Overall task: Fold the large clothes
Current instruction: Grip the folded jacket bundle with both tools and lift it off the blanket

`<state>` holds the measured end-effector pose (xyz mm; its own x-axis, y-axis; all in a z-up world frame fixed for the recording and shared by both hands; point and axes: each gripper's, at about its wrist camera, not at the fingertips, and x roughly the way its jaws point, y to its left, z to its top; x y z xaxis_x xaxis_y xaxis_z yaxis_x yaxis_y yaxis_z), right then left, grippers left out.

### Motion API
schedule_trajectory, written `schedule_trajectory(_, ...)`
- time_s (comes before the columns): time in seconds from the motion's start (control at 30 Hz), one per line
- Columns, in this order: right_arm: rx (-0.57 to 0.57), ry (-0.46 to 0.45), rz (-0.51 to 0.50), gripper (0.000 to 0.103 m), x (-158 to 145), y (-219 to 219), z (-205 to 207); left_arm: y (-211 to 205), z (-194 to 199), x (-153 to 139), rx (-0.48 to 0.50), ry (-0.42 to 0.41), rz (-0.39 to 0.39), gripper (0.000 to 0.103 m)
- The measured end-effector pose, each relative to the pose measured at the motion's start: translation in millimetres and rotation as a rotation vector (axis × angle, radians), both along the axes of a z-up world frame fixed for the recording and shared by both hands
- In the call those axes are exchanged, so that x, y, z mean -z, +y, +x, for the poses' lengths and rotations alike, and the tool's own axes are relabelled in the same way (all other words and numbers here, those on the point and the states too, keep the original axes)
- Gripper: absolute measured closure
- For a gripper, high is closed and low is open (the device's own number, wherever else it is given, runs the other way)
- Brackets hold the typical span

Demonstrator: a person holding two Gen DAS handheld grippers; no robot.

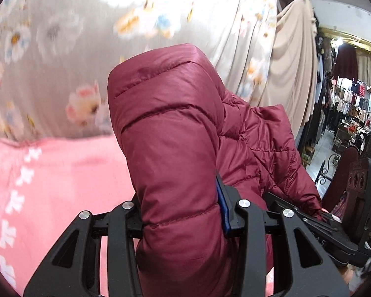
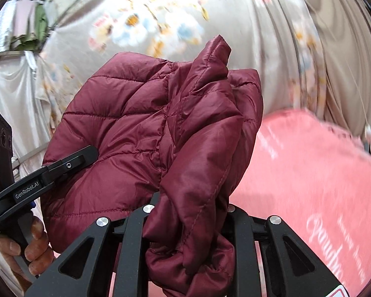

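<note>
A maroon quilted puffer jacket [image 1: 168,133] is held up in the air over a pink bedspread [image 1: 61,180]. My left gripper [image 1: 183,212] is shut on a thick fold of the jacket, which bulges up between its jaws. My right gripper [image 2: 188,222] is shut on another bunched fold of the same jacket [image 2: 141,128]. The right gripper also shows at the lower right of the left wrist view [image 1: 319,225], and the left gripper shows at the left of the right wrist view [image 2: 49,170], held by a hand. The fingertips of both are hidden in fabric.
A beige floral curtain [image 1: 111,24] hangs behind the bed. The pink bedspread also shows in the right wrist view [image 2: 309,173]. A clothes shop with racks [image 1: 353,104] lies at the far right. White cloth [image 2: 10,94] hangs at the left.
</note>
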<state>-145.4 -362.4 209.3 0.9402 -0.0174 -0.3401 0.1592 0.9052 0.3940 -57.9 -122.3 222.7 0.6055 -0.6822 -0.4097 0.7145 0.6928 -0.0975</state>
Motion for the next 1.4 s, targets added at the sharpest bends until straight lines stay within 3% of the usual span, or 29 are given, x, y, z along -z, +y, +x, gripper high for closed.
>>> schedule_trajectory(0.37, -0.008, -0.195, -0.125, 0.083, -81, 30, -15, 38, -22, -61, 0.007, -0.227, -0.100, 0.064)
schedule_trajectory(0.87, -0.086, -0.448, -0.293, 0.082, -168, 96, -18, 125, -41, -126, 0.024, -0.451, -0.299, 0.064)
schedule_trajectory(1.0, -0.116, -0.457, -0.302, 0.082, -173, 109, 4, 146, -35, -135, 0.014, -0.503, -0.333, 0.063)
schedule_trajectory(1.1, -0.147, -0.426, -0.285, 0.082, -168, 119, 29, 159, -19, -136, 0.006, -0.497, -0.347, 0.062)
schedule_trajectory(1.4, -0.215, -0.250, -0.141, 0.082, -104, 120, 137, 172, 89, -86, -0.041, -0.353, -0.291, 0.062)
